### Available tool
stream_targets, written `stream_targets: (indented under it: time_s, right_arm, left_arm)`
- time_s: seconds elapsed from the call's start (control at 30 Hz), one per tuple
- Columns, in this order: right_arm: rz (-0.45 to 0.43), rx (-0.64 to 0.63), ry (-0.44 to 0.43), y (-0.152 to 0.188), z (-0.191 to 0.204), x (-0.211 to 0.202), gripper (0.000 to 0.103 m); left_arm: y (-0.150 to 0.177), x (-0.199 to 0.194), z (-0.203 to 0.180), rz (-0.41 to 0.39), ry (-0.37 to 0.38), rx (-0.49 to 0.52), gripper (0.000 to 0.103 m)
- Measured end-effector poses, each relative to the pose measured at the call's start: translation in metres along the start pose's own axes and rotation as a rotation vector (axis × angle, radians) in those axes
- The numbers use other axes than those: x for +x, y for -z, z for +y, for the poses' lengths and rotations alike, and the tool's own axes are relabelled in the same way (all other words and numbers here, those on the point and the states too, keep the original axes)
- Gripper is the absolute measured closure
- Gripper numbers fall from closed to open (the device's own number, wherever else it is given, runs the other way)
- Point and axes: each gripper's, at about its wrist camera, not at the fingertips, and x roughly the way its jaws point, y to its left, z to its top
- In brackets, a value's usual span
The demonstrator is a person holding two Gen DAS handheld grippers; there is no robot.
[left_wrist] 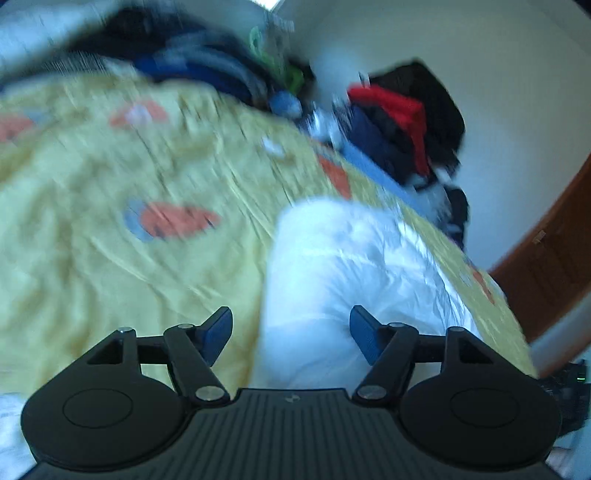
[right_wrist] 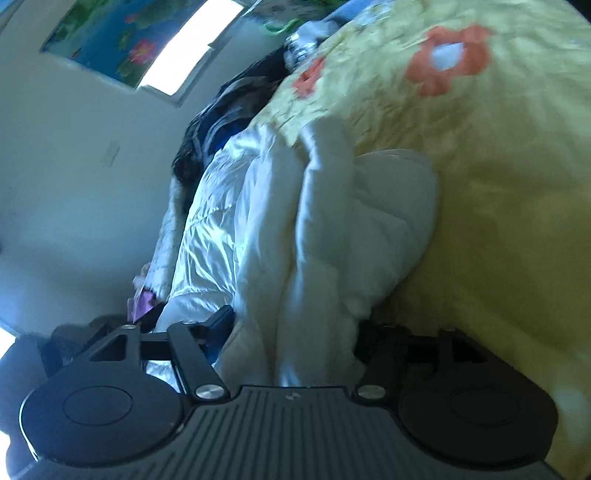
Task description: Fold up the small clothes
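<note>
A white padded garment (left_wrist: 354, 266) lies crumpled on a yellow bedspread with orange flowers (left_wrist: 110, 166). My left gripper (left_wrist: 291, 338) hovers just over the garment's near edge. It is open: its blue pads stand wide apart and nothing is pinched between them. In the right wrist view the same white garment (right_wrist: 332, 221) is bunched in thick folds along the edge of the bedspread (right_wrist: 498, 184). My right gripper (right_wrist: 291, 325) is pushed into these folds with its jaws wide; cloth fills the gap and hides most of both pads. The view is blurred.
A heap of dark, red and blue clothes (left_wrist: 406, 122) is piled at the far end of the bed against the white wall, and more blue clothes (left_wrist: 207, 70) lie at the back left. A brown wooden door (left_wrist: 554, 258) stands at right. A flower picture (right_wrist: 110, 33) hangs by a bright window (right_wrist: 188, 44).
</note>
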Motion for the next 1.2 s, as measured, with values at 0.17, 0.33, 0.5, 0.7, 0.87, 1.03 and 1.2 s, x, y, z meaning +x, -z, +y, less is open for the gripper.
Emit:
stream_targets:
  time_s: [0.17,0.33,0.5,0.7,0.87,1.03,1.2]
  right_arm:
    - [-0.222,-0.105,0.001,0.037,0.030,-0.086,0.032]
    - [-0.225,-0.316,0.018,0.089,0.077,-0.110,0.027]
    - [-0.111,-0.375,-0.052,0.097,0.103,-0.071,0.027]
    - [-0.010,-0.432,0.038,0.100,0.093,-0.022,0.026]
    - [-0.005,-0.484,0.033,0.112,0.075,-0.014,0.035]
    - [0.011,-0.466,0.022,0.108,0.066,-0.006,0.048]
    - [0.006,-0.445,0.016,0.108,0.062,-0.003,0.050]
  left_arm:
    - [0.059,-0.082,-0.019,-0.228,-0.158,0.361,0.033]
    - [0.129,-0.104,-0.039,-0.166,-0.174,0.623,0.033]
    - [0.130,-0.082,-0.052,-0.093,-0.126,0.603,0.033]
    - [0.118,-0.066,-0.038,-0.094,-0.215,0.528,0.043]
    - [0.122,-0.063,-0.028,-0.043,-0.155,0.525,0.070]
    - [0.099,-0.057,-0.004,0.031,-0.097,0.385,0.073]
    - [0.111,-0.048,-0.012,0.056,-0.147,0.418,0.076]
